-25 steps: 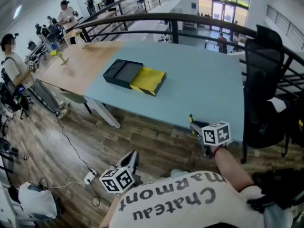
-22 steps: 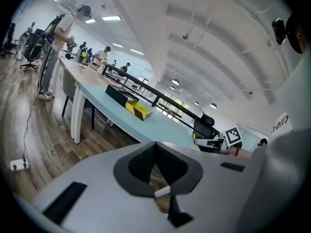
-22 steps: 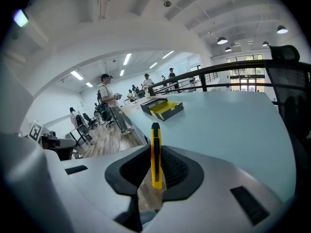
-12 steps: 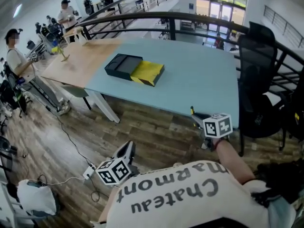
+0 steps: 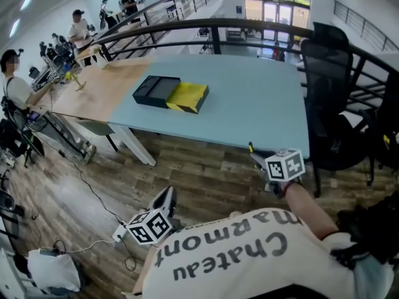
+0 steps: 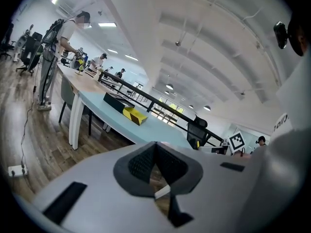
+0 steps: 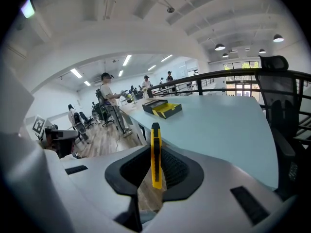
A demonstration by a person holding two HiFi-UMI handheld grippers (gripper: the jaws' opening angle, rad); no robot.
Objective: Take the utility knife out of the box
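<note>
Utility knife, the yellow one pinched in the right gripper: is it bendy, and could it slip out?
The utility knife is probably stiff: it sticks straight out from the right gripper without drooping. Its smooth, thin body might slip or swivel if bumped.

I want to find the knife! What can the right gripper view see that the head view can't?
Only the right gripper view: up close, the right gripper with its pads clamped on the yellow utility knife. Only the head view: that gripper's own marker cube and the person's lettered shirt. Both: the blue table, the open black-and-yellow box on it, and the black chair.
</note>
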